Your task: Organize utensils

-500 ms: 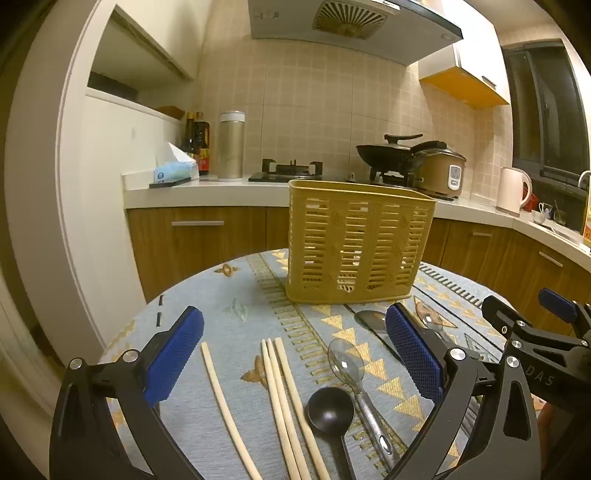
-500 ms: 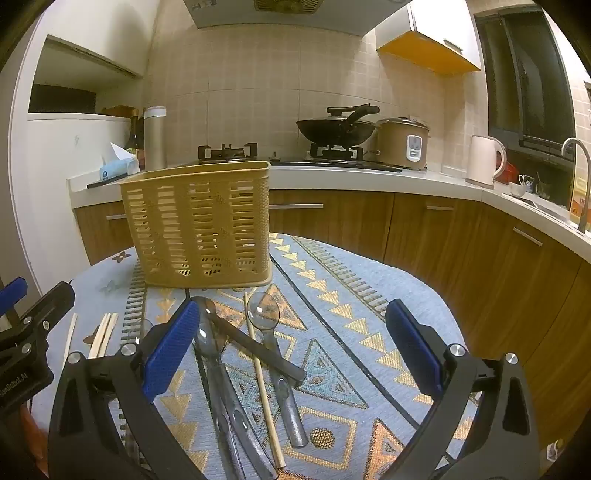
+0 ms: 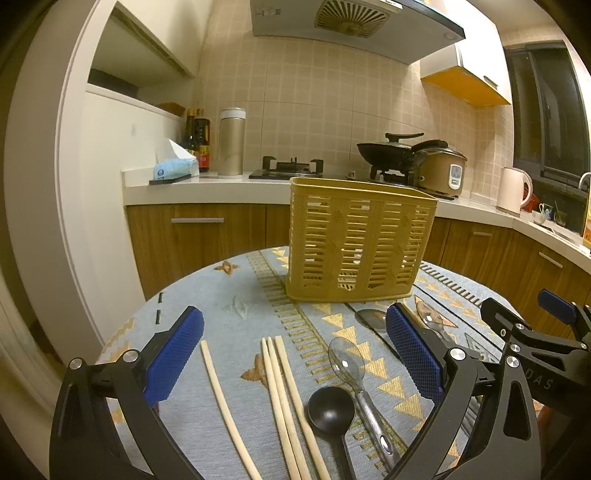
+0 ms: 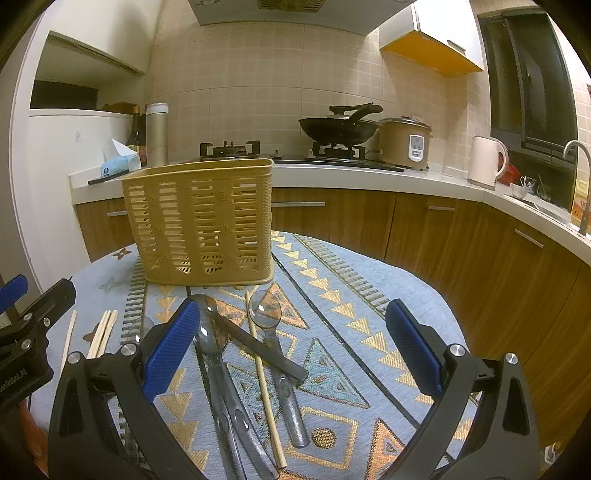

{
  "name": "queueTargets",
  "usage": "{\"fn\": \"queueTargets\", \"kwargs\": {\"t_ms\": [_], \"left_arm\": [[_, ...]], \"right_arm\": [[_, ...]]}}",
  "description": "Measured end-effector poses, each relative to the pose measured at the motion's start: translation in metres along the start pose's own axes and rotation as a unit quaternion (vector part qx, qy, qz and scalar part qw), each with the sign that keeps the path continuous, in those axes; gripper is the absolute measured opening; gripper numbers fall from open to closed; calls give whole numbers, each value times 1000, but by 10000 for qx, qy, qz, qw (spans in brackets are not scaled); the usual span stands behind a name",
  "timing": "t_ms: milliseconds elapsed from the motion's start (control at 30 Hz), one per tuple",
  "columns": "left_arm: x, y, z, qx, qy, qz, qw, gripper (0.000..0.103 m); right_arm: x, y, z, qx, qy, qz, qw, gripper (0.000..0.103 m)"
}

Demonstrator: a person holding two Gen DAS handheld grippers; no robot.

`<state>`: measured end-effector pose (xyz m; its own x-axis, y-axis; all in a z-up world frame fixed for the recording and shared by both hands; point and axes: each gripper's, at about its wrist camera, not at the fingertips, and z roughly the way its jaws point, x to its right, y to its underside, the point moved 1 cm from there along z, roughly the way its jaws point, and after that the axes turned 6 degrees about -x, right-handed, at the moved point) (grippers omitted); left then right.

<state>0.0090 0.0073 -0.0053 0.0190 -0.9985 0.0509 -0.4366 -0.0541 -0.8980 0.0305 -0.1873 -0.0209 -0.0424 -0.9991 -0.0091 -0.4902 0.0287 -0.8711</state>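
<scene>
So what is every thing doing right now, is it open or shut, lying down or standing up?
left gripper: open, holding nothing.
right gripper: open, holding nothing.
yellow basket: upright on the table, no utensils seen inside.
chopsticks: lying flat, three together, one apart.
black spoon: lying flat, bowl up.
clear spoon: lying flat beside it.
wok: on the stove, lid on.
rice cooker: shut.

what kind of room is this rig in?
A home kitchen, most likely. A gas stove with a wok sits under a range hood, a rice cooker and kettle stand on the counter, and utensils lie on a cloth-covered table.
</scene>
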Motion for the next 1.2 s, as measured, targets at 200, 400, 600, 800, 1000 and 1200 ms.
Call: {"fn": "queueTargets", "kwargs": {"t_ms": [200,400,600,800,1000,1200], "left_arm": [[0,-1,0,2,2,-3,10000,95],[0,-1,0,-3,6,-10,10000,95],[6,1,3,-5,0,10,10000,95],[6,1,3,-10,1,-5,10000,95],[5,2,5,-16,-2,5,10000,95],[4,1,5,-27,-1,-5,10000,95]], "right_arm": [[-1,0,0,-5,-7,-8,10000,96],[-2,0,0,-19,-5,-53,10000,96],[-1,0,-1,-18,-21,-22,10000,96],[-1,0,0,-31,-25,-38,10000,96],[-2,0,0,-34,-24,-66,10000,96],[-3,0,0,-34,-24,-65,10000,96]]}}
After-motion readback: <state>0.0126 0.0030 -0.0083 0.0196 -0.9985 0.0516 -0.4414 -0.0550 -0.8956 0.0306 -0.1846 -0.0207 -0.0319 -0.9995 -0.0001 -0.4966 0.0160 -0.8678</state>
